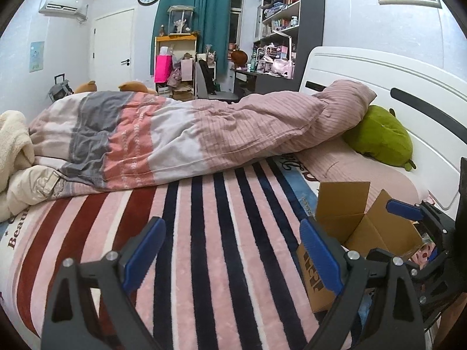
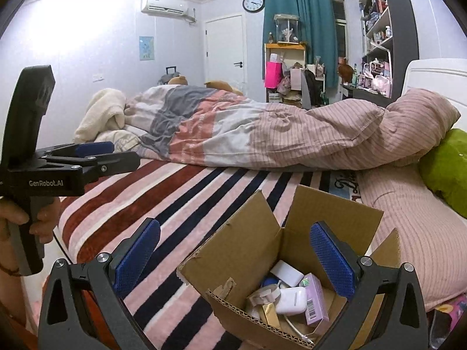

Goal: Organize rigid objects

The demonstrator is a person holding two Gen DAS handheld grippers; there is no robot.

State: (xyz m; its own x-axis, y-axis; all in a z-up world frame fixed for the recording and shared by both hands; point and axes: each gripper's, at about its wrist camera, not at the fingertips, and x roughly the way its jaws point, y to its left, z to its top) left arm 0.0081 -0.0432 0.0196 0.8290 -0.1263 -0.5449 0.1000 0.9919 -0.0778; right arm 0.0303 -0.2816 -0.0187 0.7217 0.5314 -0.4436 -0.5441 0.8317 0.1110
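Note:
An open cardboard box (image 2: 248, 250) sits on the striped blanket (image 2: 181, 204) of the bed. It holds several small items: a white earbud case (image 2: 290, 300), a purple box (image 2: 316, 300), a white block (image 2: 287, 272), a gold piece and tape. My right gripper (image 2: 233, 258) is open and empty, just above the box's mouth. My left gripper (image 1: 230, 250) is open and empty over the blanket, left of the box (image 1: 344, 210). The left gripper also shows in the right wrist view (image 2: 96, 151), held in a hand.
A rumpled duvet (image 1: 181, 134) lies across the bed behind the blanket. A green plush (image 1: 379, 134) and a pink pillow (image 1: 364, 175) rest by the white headboard (image 1: 379, 78). A cream blanket (image 1: 14, 145) is heaped at the left. Shelves and a desk stand beyond.

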